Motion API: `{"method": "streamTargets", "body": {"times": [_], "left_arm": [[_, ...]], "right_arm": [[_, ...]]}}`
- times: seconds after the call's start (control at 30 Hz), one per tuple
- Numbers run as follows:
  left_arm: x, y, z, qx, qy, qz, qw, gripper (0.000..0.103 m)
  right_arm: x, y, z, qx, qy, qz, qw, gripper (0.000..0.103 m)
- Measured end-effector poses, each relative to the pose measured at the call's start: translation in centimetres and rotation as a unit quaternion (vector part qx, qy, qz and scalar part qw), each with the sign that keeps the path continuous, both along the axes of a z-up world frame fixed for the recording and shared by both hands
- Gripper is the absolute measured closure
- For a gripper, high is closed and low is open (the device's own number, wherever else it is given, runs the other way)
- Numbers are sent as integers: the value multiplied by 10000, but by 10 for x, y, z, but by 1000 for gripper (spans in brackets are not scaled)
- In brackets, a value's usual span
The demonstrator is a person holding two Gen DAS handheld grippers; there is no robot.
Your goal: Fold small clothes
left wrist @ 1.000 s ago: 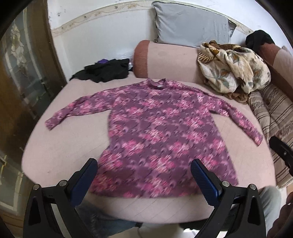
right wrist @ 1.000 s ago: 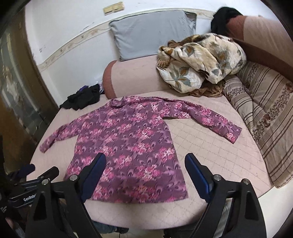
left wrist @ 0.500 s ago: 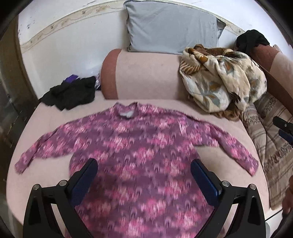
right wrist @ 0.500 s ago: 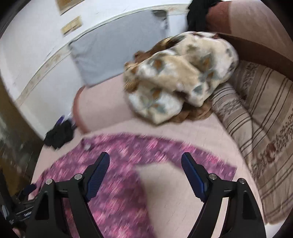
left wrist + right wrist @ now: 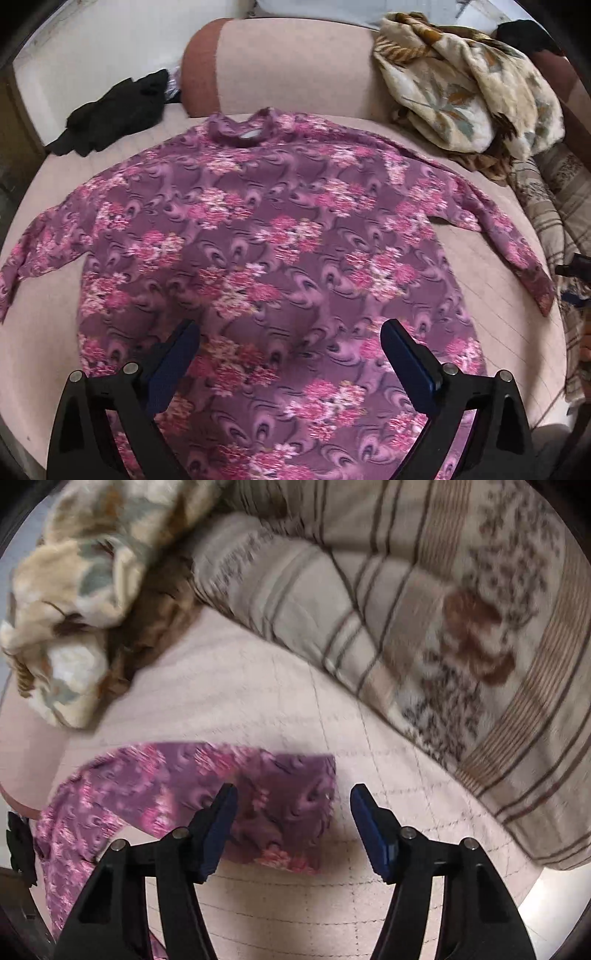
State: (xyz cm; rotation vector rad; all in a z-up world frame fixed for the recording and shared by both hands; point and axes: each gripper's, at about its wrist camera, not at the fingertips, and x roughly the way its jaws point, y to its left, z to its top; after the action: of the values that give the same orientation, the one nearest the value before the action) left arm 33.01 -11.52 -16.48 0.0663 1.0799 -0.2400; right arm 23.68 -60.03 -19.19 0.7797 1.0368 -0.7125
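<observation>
A purple long-sleeved top with pink flowers (image 5: 280, 251) lies flat on the pink quilted bed (image 5: 491, 295), collar at the far side and both sleeves spread out. My left gripper (image 5: 290, 343) hovers over its lower body, jaws wide open with nothing between them. My right gripper (image 5: 293, 812) points down over the cuff of the right sleeve (image 5: 288, 805). Its jaws are closing. The cuff lies between the blue pads, and they do not press on it. The right gripper's edge (image 5: 574, 266) shows at the right border of the left wrist view.
A crumpled beige leaf-print blanket (image 5: 465, 88) is heaped at the far right. A striped flower-print cushion (image 5: 424, 609) lines the bed's right side, close to the sleeve cuff. A pink bolster (image 5: 288, 62) runs along the back, with black clothes (image 5: 110, 114) at the far left.
The left gripper moved forward and down over the top's body. The right gripper swung right and down from the hem to the right sleeve's cuff, and its jaws have narrowed.
</observation>
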Motion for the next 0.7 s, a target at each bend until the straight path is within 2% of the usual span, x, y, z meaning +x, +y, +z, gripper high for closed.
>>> {"method": "streamTargets", "body": {"times": [0.1, 0.17, 0.2, 0.23, 0.27, 0.33, 0.37, 0.43, 0.5, 0.53, 0.57, 0.6, 0.7], "left_arm": [[-4, -10, -10, -391, 273, -243, 9986, 3], [-8, -20, -17, -502, 387, -422, 9971, 3], [-10, -25, -18, -514, 392, -510, 9966, 3], [-12, -31, -18, -531, 392, -612, 9959, 3], [-14, -35, -18, -571, 416, -707, 9950, 3], [-16, -37, -16, -772, 478, -821, 9925, 3], [-16, -35, -14, -881, 531, -843, 9911, 3], [-12, -27, -8, -1156, 650, -810, 9879, 3], [-6, -15, -1, -1358, 727, -721, 9854, 3], [-2, -8, 1, -1428, 756, -659, 9847, 3], [2, 1, 4, -1509, 781, -579, 9837, 3], [8, 14, 7, -1627, 805, -445, 9824, 3], [23, 49, 10, -1804, 848, -6, 9799, 3]], "right_arm": [[2, 1, -22, 295, 152, -19, 9994, 41], [6, 2, -38, 526, 191, 25, 9984, 56], [9, 6, -39, 332, 358, 76, 9988, 63], [12, 10, -36, 99, 474, 127, 9987, 91], [14, 17, -29, -168, 511, 212, 9983, 98], [12, 33, -8, -516, 282, 337, 9977, 98], [10, 50, 10, -841, 75, 518, 9951, 99], [8, 92, 48, -1400, -454, 985, 9842, 99], [8, 147, 85, -1881, -965, 1644, 9635, 99], [10, 189, 104, -2117, -1265, 2139, 9452, 99], [11, 212, 112, -2207, -1425, 2418, 9341, 99], [8, 248, 120, -2220, -1665, 2841, 9178, 99], [0, 319, 116, -1910, -2041, 3619, 8893, 99]]}}
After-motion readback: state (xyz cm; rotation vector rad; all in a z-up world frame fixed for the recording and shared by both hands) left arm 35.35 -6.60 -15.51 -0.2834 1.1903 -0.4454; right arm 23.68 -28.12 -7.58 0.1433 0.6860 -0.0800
